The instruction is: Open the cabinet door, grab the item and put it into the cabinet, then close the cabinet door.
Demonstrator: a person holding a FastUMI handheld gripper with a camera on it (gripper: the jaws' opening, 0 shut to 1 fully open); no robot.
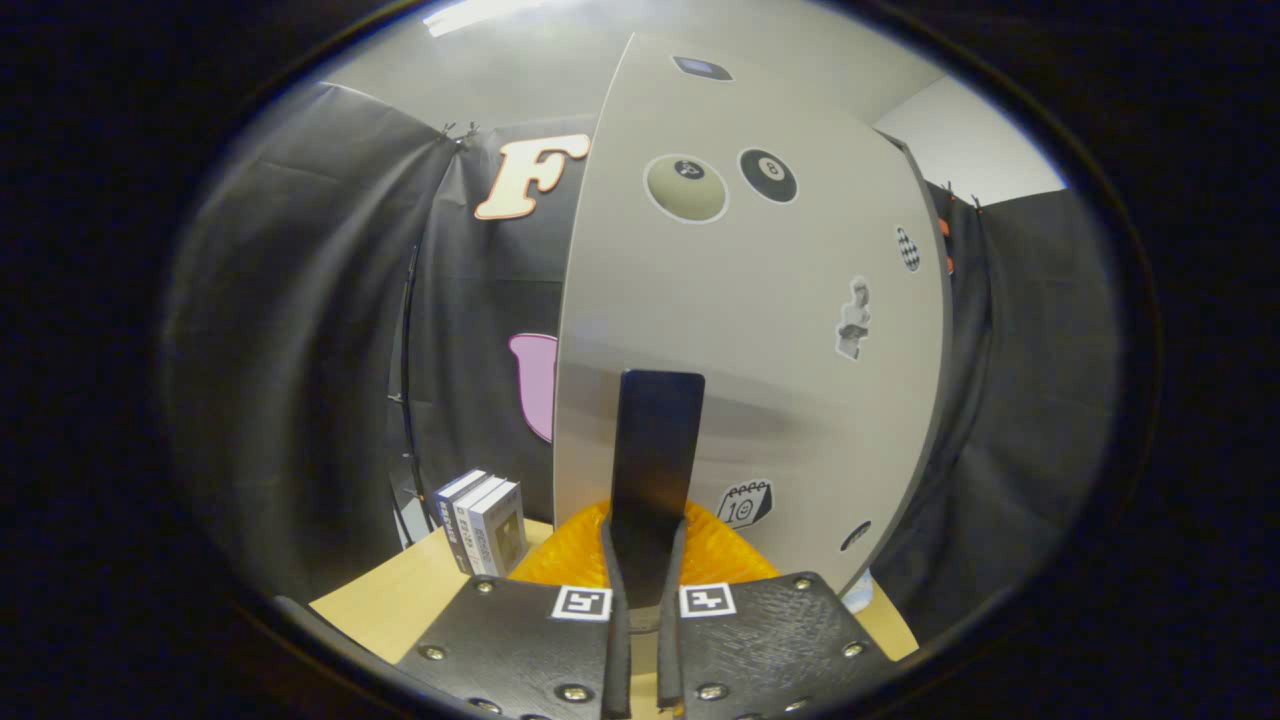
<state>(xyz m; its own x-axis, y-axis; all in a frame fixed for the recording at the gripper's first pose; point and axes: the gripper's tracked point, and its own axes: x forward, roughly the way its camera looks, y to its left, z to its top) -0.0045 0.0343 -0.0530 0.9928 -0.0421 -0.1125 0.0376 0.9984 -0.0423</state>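
Tongs (640, 560) level, pointing straight forward. Both fingers (613, 600) drawn close together, nearly parallel, clamped on a dark flat handle (655, 450) that stands upright between them.

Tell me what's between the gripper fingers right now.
In the gripper view, the cabinet door's dark handle sits between the fingers, which are closed on it.

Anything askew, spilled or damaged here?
Nothing stands out. The gripper is shut on the door handle, the cabinet door looks intact, and the boxes stand upright together on the table.
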